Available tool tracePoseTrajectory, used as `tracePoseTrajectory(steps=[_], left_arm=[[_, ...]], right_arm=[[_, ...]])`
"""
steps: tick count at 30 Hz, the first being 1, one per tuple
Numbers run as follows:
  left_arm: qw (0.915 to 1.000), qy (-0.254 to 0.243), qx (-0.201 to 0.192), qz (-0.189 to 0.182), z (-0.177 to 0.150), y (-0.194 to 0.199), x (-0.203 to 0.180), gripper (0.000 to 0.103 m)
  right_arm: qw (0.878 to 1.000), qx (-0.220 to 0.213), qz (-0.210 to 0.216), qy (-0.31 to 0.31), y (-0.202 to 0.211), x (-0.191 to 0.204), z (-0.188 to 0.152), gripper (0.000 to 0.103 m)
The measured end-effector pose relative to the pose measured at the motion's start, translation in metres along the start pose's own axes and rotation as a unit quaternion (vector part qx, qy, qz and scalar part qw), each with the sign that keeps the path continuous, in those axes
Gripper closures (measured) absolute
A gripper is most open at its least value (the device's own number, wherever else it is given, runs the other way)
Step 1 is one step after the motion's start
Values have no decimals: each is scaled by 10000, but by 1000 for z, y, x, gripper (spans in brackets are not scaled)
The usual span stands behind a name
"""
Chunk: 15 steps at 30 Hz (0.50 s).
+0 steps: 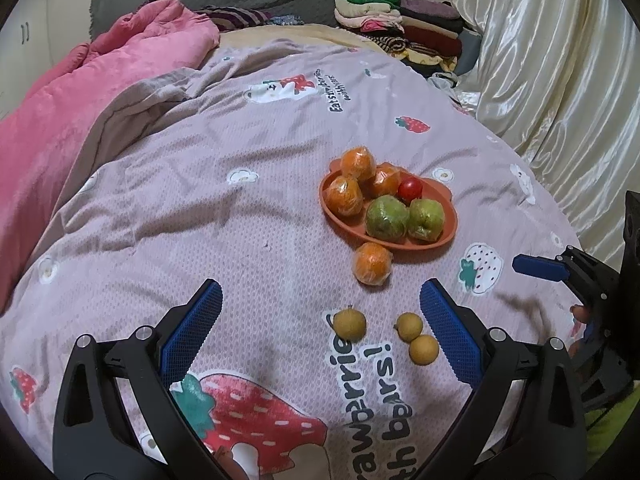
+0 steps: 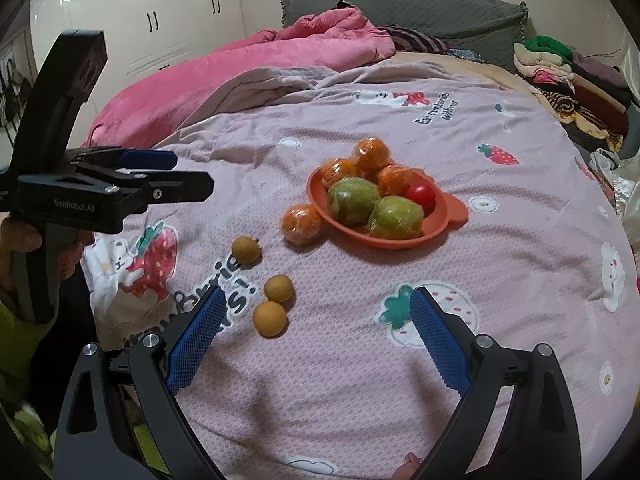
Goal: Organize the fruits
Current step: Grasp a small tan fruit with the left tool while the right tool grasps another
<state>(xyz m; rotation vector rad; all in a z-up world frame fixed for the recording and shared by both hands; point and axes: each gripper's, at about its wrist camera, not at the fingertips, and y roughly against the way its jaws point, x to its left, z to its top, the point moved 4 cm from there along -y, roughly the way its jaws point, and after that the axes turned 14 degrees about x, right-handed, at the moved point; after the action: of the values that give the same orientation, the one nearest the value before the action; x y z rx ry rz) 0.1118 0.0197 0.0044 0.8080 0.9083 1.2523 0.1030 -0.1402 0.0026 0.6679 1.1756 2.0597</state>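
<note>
Both hand-held grippers, left and right, gape empty; longans lower centre could roll off-grip on soft quilt.

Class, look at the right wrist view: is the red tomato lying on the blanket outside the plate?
No, the red tomato sits inside the orange plate.

A bed under a strawberry-print quilt carries an orange plate, one wrapped orange, three small yellow fruits, possibly longans, and a pink blanket.
</note>
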Motion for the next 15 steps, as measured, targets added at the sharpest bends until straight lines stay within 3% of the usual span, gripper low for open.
tracePoseTrajectory(steps=[15], left_arm=[[9997,46,235,-60,-16,-13,5,10]], right_arm=[[9995,223,174,159,-19,22,-10,10]])
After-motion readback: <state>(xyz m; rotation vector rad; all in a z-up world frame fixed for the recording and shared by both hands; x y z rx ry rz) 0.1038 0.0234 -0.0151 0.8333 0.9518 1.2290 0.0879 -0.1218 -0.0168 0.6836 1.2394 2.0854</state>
